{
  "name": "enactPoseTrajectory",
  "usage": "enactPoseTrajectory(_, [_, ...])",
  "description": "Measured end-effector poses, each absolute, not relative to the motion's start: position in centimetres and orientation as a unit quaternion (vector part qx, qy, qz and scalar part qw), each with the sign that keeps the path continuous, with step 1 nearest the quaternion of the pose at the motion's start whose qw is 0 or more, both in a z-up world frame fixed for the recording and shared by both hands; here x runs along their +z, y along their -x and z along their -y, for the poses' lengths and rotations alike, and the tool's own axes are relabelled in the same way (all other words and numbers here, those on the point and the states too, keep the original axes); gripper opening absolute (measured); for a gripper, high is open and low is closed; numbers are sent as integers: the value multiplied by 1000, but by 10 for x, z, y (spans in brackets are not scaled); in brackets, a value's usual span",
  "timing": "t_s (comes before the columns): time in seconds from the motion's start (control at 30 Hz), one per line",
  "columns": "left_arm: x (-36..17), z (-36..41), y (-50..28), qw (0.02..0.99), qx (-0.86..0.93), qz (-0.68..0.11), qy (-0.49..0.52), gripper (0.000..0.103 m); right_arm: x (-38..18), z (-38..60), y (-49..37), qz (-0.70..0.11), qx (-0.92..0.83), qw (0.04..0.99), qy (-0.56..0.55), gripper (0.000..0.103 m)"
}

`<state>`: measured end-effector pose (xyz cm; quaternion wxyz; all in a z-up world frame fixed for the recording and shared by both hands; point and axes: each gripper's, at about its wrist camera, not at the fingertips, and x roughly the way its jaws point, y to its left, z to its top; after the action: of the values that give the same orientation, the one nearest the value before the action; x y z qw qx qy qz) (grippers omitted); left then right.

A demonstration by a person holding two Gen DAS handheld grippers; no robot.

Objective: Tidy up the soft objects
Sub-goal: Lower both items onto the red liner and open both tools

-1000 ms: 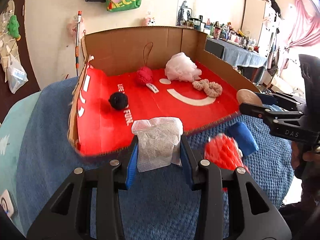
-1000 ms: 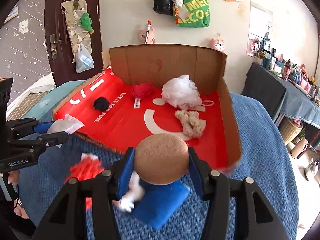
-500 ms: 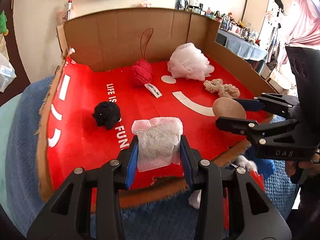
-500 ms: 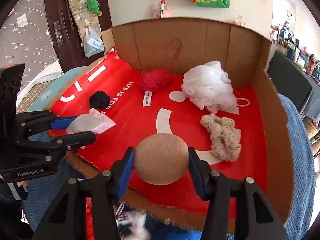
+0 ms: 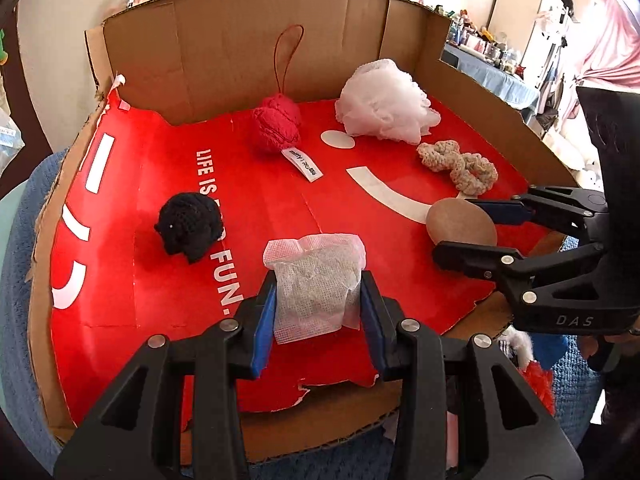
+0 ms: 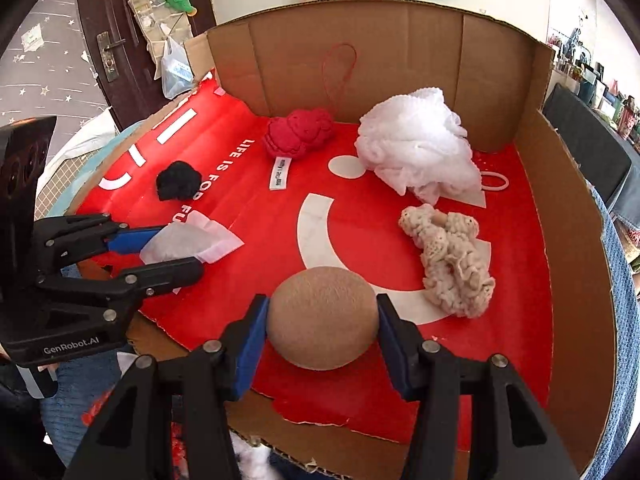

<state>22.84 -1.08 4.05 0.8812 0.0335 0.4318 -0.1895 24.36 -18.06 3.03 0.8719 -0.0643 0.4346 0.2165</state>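
While each hand-held gripper hangs over the box (image 5: 224, 40), left (image 5: 318, 312) pinches a mesh pouch (image 5: 316, 280), right (image 6: 320, 330) seemingly clamps a tan ball (image 6: 322, 316).

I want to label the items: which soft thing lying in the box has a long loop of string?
The red knitted ball near the back wall; its thin loop stands against the cardboard.

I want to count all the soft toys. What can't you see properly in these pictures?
- Red fluffy thing, left view: behind the left gripper and box edge.
- White fluffy thing, right view: cut off by the bottom edge and gripper arm.
- Black toy, right view: too small to tell what it is.
- Pouch contents: hidden by mesh.
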Motion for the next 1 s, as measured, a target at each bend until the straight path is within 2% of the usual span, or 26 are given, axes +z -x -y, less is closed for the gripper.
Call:
enactPoseTrajectory(0.73, [41,10,-228,882,-191,-429,-34,38,30,179,-243,-433,215,872,72,57])
enactPoseTrajectory(0.87, [42,9,-228,883,-189,-428,-34,45,29,177,-242,-433,215,872,78,58])
enactPoseTrajectory(1.0, [42,10,-228,885,-187,-425,-36,46,30,177,-243,-433,214,872,76,59])
